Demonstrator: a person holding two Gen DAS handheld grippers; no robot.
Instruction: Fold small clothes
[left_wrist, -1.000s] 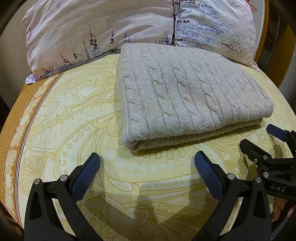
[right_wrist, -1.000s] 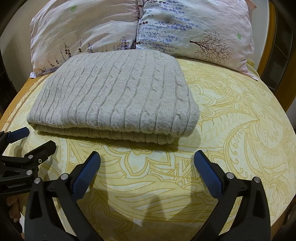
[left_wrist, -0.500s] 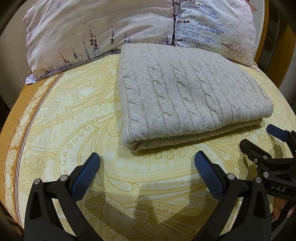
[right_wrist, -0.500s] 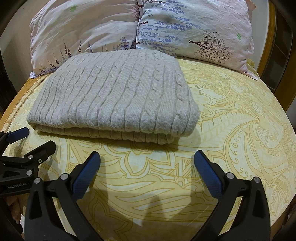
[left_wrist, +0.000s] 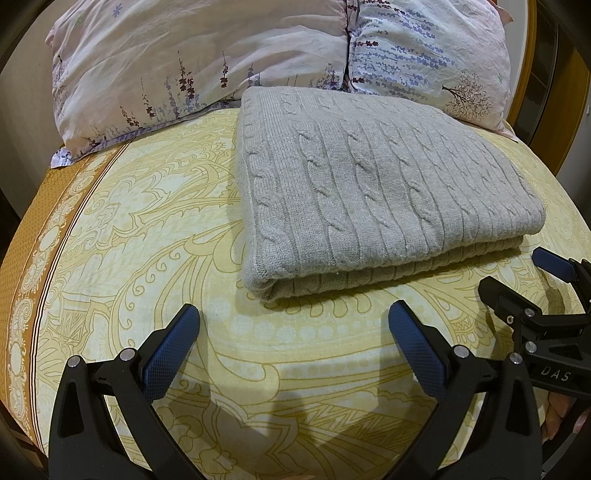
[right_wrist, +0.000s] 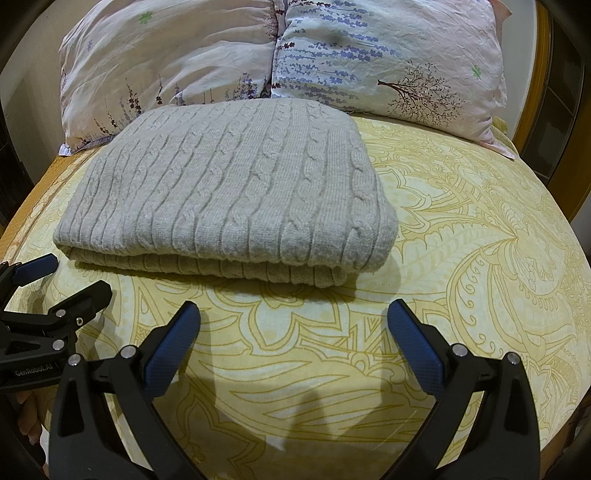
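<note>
A grey cable-knit sweater (left_wrist: 376, 188) lies folded into a thick rectangle on the yellow patterned bedsheet (left_wrist: 147, 229); it also shows in the right wrist view (right_wrist: 236, 199). My left gripper (left_wrist: 293, 321) is open and empty, a short way in front of the sweater's near left corner. My right gripper (right_wrist: 293, 321) is open and empty, in front of the sweater's near right corner. Each gripper shows at the edge of the other's view, the right one (left_wrist: 517, 280) and the left one (right_wrist: 70, 277), both open.
Two floral pillows (left_wrist: 199, 55) (left_wrist: 428, 48) lie behind the sweater at the head of the bed. A wooden bed frame (left_wrist: 532, 74) rises at the right. The sheet's orange border (left_wrist: 33, 236) marks the bed's left edge.
</note>
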